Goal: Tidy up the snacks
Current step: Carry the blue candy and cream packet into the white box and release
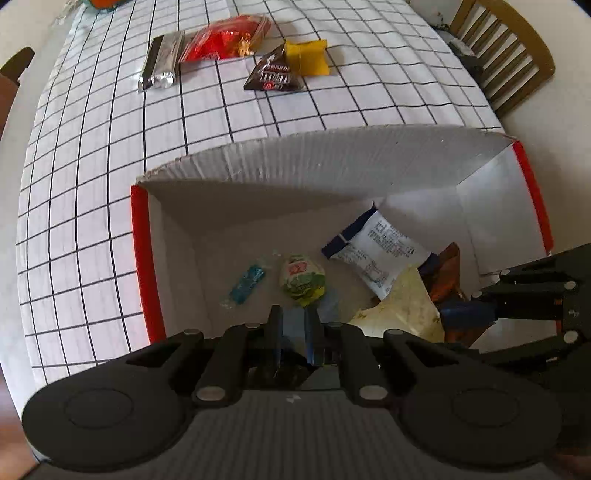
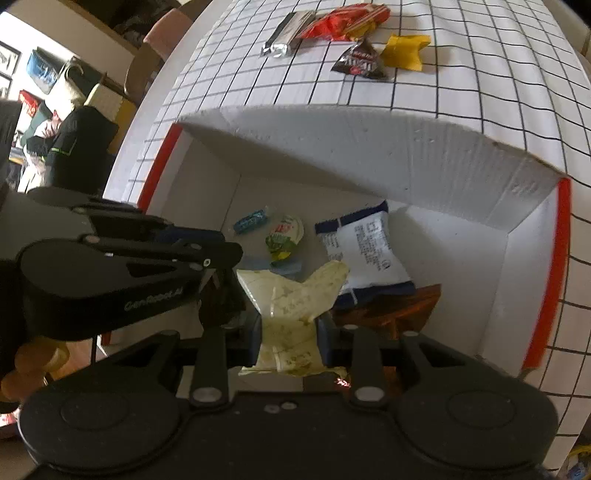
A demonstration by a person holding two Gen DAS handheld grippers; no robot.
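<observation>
Grid-patterned tablecloth (image 1: 92,206), pale yellow snack bag (image 2: 291,314) pinched in the down-tilted right gripper (image 2: 290,338) over the white box (image 2: 461,243), "GenRobot.ai" on left gripper (image 1: 295,332) at nine o'clock, clamped on a light blue packet (image 1: 293,325), brown "m&m" pouch (image 1: 275,74) on the cloth at twelve o'clock.

I see a desk (image 1: 92,192) covered by a white cloth ruled with a black grid; the cloth runs right to the edges. Past the desk's far right corner stands 1 wooden chair (image 1: 506,55) with a slatted back, on a pale floor. Off the far left corner, part of another dark brown chair back (image 1: 16,62) shows. Beyond the left edge, in the right wrist view, I make out a pale wall, a padded pinkish chair (image 2: 166,31), and a cluttered shelf area (image 2: 48,81) holding bags and boxes. Daylight falls evenly across the cloth.
</observation>
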